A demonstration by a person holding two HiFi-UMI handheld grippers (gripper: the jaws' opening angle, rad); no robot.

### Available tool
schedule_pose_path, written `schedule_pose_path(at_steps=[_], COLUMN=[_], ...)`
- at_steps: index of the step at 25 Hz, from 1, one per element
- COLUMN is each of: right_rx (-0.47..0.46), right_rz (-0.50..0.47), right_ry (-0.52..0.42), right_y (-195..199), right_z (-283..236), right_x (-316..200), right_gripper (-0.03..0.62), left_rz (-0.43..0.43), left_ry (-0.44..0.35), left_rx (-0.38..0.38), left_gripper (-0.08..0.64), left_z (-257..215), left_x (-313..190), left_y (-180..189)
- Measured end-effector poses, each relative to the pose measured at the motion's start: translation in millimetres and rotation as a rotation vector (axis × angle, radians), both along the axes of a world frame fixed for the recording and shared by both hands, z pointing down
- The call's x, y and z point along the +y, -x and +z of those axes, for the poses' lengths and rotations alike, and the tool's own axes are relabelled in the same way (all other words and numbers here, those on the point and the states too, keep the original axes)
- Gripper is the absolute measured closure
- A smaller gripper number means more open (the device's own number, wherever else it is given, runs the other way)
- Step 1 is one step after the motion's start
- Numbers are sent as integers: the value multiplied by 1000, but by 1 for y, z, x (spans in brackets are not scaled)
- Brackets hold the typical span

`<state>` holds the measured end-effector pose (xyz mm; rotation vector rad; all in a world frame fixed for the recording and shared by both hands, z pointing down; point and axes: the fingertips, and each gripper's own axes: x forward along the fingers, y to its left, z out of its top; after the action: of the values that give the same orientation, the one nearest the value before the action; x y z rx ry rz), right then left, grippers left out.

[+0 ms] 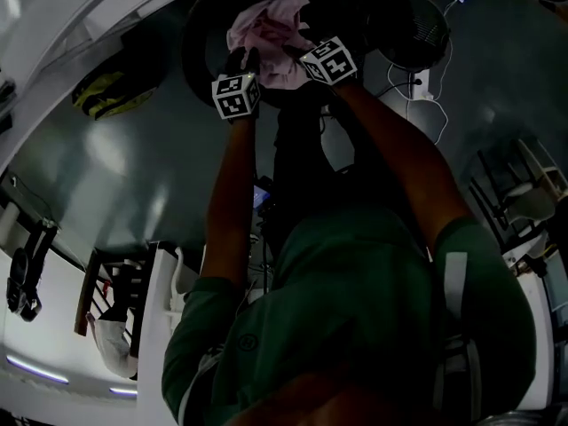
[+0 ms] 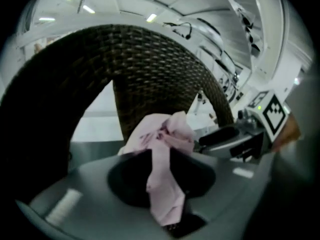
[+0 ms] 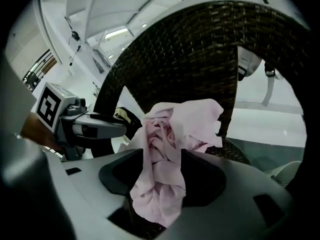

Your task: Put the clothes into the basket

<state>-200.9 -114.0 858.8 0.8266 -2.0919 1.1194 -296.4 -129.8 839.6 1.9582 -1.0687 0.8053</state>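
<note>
Hovering at the wicker basket (image 3: 190, 49) mouth, my left gripper (image 1: 247, 62) and right gripper (image 1: 293, 51) both have their jaws spread, with the pink garment (image 1: 266, 25) draped loose between them. I'd back both out together so the cloth doesn't snag and it drops inside.

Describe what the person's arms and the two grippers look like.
Short dark-green sleeves cover the upper arms, with a pale stripe on the right one; the forearms are bare. The left gripper and the right gripper each carry a white cube printed with black square markers. In their own views, each body is smooth grey plastic around a dark recess.
</note>
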Motion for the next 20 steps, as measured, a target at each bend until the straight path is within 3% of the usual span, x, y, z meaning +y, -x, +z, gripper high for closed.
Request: schedule_pose_path(at_steps=[8,13,16,17,20], right_rx=[29,-38,-59,-61,-64], right_rz=[-3,37,29,11,-17], right_ry=[60,74,87,90,94], right_y=[8,17,20,22,26], right_z=[63,76,74,70,58], right_x=[4,1,1,3,8], right_gripper=[373,369,433,533,548], left_rz=[-24,-75,-80,-78,-72], left_ry=[36,68,76,76,78], left_rx=[-18,65,89,87,80], left_gripper=[442,448,480,497,535], left_z=[48,72,80,80,74], left_x=[11,20,28,30,34], left_y=[12,-5,-16,-17,-19])
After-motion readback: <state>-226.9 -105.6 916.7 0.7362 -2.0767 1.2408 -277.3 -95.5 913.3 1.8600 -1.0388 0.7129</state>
